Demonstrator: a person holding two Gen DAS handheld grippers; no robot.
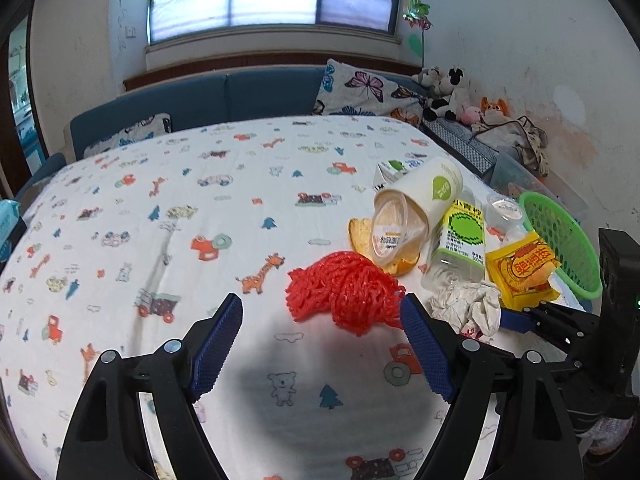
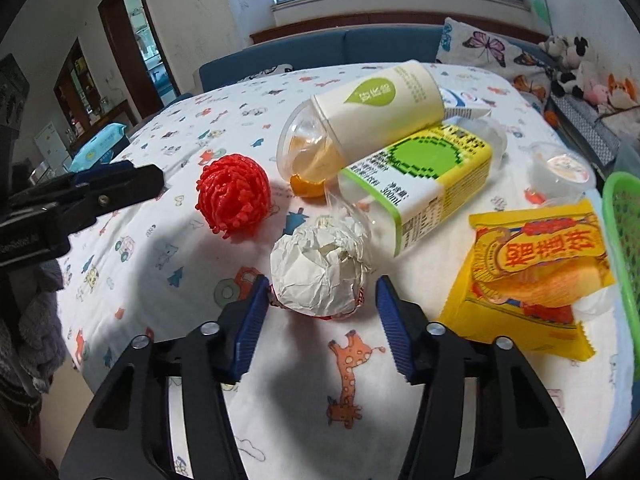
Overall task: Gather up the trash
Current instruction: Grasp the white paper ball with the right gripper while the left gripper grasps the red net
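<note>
Trash lies on a table with a cartoon-print cloth [image 1: 200, 208]. A red mesh net [image 1: 344, 292] lies just ahead of my open left gripper [image 1: 322, 316], nearer its right finger. A crumpled white paper ball [image 2: 320, 268] sits just ahead of my open right gripper [image 2: 322, 300], between its fingertips. Behind are a fallen paper cup [image 2: 380, 108], a yellow-green bottle [image 2: 420, 184] on its side, orange peel [image 2: 306, 188], a yellow snack wrapper [image 2: 528, 276] and a small clear cup [image 2: 560, 172]. A green basket [image 2: 624, 232] stands at the right edge.
A blue sofa [image 1: 224, 96] with butterfly pillows [image 1: 368, 92] and plush toys [image 1: 448, 92] lies behind the table. A blue wipes pack [image 2: 100, 144] sits at the far left table edge. A doorway opens at the left.
</note>
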